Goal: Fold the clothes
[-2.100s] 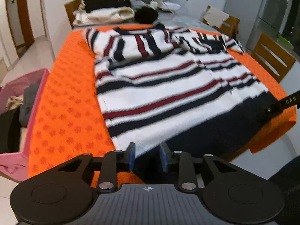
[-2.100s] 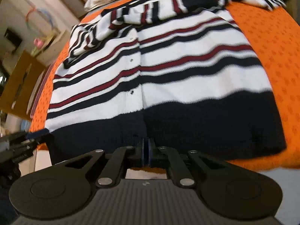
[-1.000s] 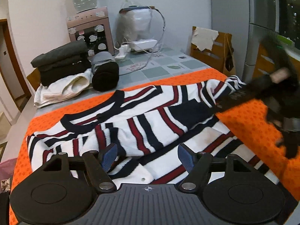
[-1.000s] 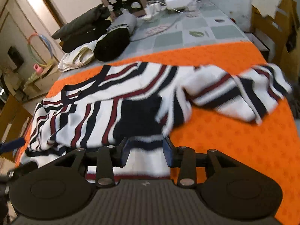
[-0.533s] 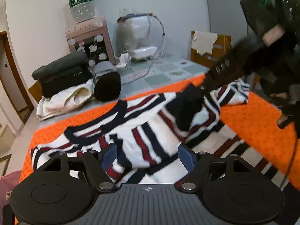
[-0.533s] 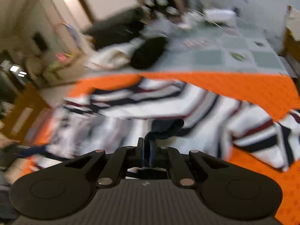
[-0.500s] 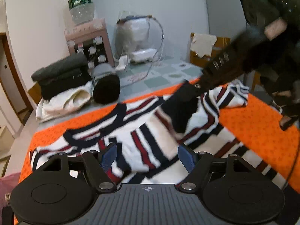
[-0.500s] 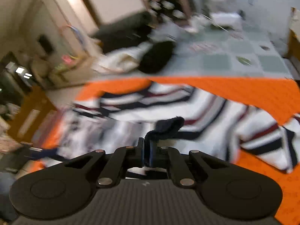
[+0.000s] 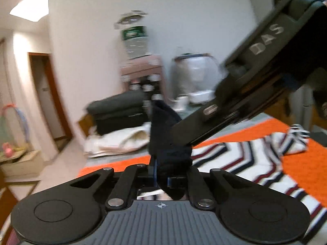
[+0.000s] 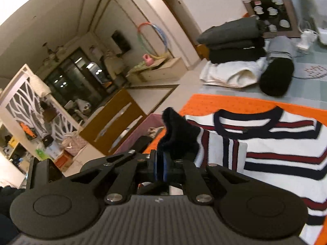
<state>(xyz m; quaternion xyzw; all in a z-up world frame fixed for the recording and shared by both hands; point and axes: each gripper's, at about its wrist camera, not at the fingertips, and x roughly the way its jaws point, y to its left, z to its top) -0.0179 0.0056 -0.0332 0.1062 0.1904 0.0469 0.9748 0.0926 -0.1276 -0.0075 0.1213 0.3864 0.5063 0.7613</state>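
The left gripper (image 9: 161,171) has just closed its jaws on a dark navy fold of the striped sweater (image 9: 243,159), the cloth bunched up between the pads. The right gripper (image 10: 161,166) is pinched tight on another navy piece of the same sweater (image 10: 276,153) (its cuff or hem, hard to tell which). Most of the sweater lies spread on the orange mat (image 10: 235,102), neckline showing. Folded clothes (image 10: 233,38) sit stacked further back on the table (image 10: 306,87).
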